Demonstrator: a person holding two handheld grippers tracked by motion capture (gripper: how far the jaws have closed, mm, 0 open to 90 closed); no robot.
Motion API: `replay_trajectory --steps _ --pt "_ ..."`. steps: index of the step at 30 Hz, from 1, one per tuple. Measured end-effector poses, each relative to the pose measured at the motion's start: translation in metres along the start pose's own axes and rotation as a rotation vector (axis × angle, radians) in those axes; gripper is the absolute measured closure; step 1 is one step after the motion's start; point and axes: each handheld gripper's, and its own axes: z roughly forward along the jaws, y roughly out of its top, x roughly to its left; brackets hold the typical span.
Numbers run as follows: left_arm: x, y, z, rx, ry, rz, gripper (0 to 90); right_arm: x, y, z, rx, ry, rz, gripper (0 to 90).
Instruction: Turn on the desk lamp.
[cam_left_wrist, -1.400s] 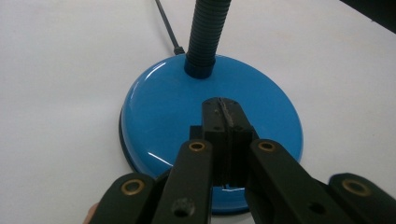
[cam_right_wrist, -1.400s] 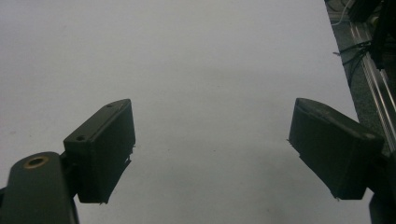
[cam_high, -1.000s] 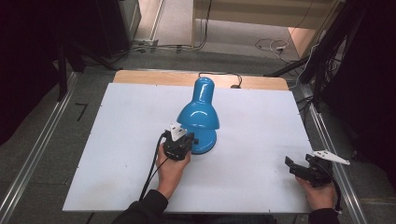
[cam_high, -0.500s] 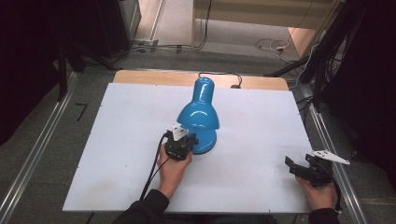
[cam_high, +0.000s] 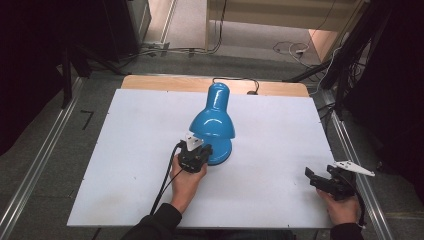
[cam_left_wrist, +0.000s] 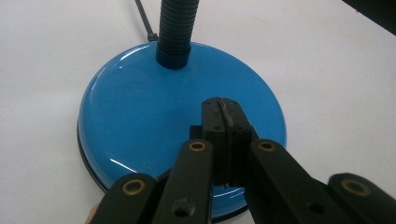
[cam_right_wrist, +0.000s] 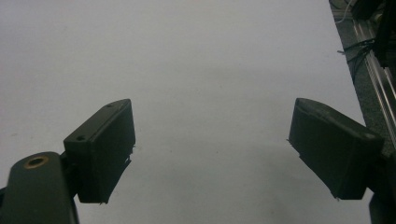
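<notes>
Black jaws of the left gripper (cam_left_wrist: 223, 122) sit pressed together over the blue lamp base (cam_left_wrist: 140, 116), gripping nothing, likely poised to press it. Right gripper (cam_high: 320, 181) rests wide apart, empty, near the white table (cam_high: 280, 125) edge. Beyond: grey floor, cables.

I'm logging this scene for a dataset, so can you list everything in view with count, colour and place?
lamp: 1, blue, centre of table, base near left gripper
lamp cord: 1, black, far table edge
table: 1, white top, wooden far edge
floor cables: several, white and black, beyond table
left gripper: 1, black, jaws closed over lamp base
right gripper: 1, black, jaws open, near right table edge
hands: 2, holding grippers, near edge
</notes>
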Motion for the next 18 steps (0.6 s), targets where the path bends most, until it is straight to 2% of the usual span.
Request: replay_trajectory --steps 18 --pt "0.0008 -0.0013 0.0024 0.013 -0.008 -0.001 90.0 0.0002 0.0005 -0.0009 -0.002 0.007 0.013 13.0"
